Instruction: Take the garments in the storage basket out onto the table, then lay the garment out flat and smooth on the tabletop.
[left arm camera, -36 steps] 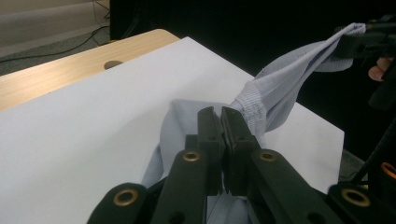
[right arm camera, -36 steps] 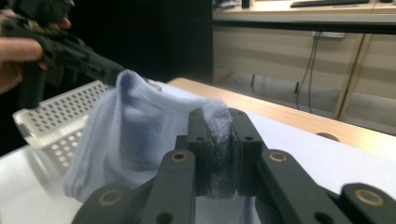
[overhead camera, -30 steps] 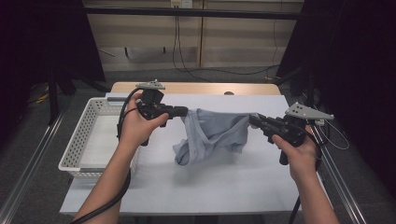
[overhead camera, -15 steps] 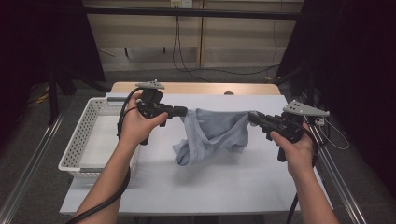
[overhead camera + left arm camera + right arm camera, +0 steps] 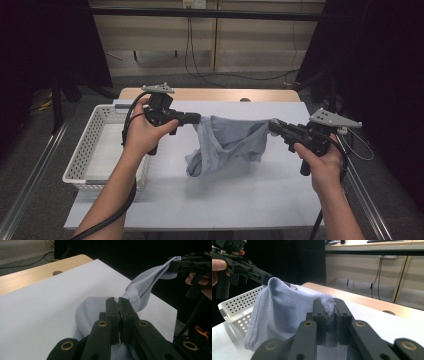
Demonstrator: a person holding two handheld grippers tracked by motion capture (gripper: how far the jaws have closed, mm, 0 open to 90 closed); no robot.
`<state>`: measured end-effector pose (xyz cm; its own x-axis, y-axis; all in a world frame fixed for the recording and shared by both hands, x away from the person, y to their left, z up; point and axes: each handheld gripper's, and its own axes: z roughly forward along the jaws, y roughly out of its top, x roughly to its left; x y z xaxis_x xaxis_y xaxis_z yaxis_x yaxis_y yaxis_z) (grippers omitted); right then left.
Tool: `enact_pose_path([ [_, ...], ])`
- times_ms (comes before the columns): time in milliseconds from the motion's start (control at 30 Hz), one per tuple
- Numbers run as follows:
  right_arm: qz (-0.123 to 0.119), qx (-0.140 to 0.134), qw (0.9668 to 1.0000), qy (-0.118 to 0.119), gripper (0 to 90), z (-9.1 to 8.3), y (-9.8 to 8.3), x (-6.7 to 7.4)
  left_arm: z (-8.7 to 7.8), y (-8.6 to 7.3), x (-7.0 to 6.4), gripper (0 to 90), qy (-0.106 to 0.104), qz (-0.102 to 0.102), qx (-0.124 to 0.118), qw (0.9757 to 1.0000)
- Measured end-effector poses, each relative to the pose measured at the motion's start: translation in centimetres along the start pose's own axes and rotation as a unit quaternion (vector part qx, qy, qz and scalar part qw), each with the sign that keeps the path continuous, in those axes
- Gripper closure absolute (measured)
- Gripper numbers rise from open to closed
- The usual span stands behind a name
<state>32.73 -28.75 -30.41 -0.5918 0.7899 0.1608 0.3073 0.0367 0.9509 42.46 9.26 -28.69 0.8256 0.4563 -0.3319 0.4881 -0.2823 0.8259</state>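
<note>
A white sheet covers the counter (image 5: 240, 200); its bare wooden far edge peeks out. On its left sits a perforated white plastic basket (image 5: 90, 145). Above the sheet sags a soft, pale-blue knit garment (image 5: 227, 145), its lower folds bunched and hard to read, stretched between the left claw (image 5: 196, 119) and right claw (image 5: 272, 127), each clamped tight on a ribbed edge.
</note>
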Motion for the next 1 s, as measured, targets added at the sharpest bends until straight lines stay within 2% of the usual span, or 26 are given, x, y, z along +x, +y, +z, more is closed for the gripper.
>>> enact_pose_path([
  [767, -0.006, -0.002, 1.0000, 0.006, 81.8, 0.0, 0.8, 0.3, -0.9, 1.2, -0.1, 87.7, 0.004, 0.003, -0.005, 1.0000],
  [1000, -0.006, -0.005, 0.9999, 0.011, 81.9, -0.4, 1.1, 0.6, -1.6, 2.0, -0.5, 87.7, -0.008, 0.003, -0.014, 0.9999],
])
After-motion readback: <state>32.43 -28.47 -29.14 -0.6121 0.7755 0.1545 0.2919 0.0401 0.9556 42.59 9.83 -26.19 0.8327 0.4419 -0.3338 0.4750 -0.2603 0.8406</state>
